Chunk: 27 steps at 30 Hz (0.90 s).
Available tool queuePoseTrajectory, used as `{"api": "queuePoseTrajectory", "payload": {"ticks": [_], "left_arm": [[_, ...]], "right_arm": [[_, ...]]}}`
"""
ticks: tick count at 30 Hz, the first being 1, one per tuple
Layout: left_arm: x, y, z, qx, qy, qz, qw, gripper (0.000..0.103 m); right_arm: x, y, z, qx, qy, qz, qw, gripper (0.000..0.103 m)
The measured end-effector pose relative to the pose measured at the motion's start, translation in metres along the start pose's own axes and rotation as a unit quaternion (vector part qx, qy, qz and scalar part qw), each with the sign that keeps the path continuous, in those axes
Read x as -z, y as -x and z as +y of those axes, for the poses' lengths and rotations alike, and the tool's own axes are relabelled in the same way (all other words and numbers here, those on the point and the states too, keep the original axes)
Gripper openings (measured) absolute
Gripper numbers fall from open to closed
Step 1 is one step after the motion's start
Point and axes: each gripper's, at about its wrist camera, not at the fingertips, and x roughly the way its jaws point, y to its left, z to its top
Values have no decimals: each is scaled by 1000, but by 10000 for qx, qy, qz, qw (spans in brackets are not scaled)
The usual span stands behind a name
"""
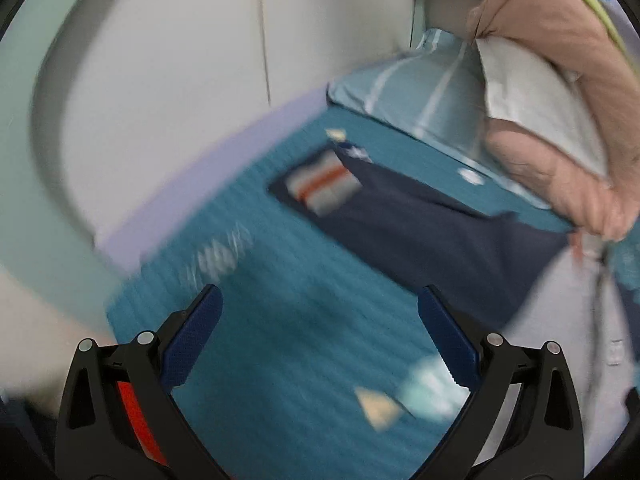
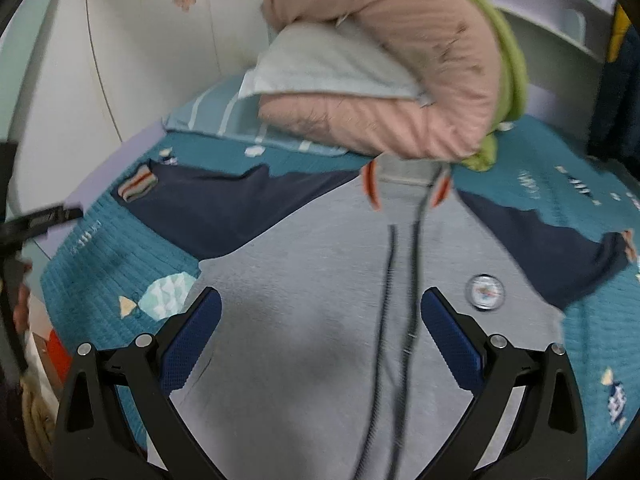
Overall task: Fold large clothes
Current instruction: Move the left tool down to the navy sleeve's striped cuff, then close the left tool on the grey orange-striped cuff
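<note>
Left claw (image 1: pixel 318 300) spread, empty | right claw (image 2: pixel 320 300) spread over hoodie (image 2: pixel 320 320) | bedspread (image 2: pixel 100 260) lettering unreadable

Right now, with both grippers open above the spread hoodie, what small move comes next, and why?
Probably lower the left gripper onto the striped cuff of the navy sleeve and close. That sleeve lies stretched out flat on the teal bedspread, unfolded, and nothing sits between the open fingers.
</note>
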Motion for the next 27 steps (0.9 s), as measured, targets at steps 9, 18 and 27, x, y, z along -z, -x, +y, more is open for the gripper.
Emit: {"api": "queuePoseTrajectory", "payload": {"ticks": [9, 18, 27], "left_arm": [[-44, -109, -4, -234, -1027, 168, 9943, 98], [-46, -184, -18, -665, -1589, 568, 9834, 92], [-59, -179, -8, -226, -1209, 706, 9899, 12]], "right_arm": [[8, -64, 4, -87, 27, 362, 9993, 96], [13, -92, -14, -10, -120, 543, 9984, 96], [24, -88, -27, -37, -204, 596, 9980, 96]]}}
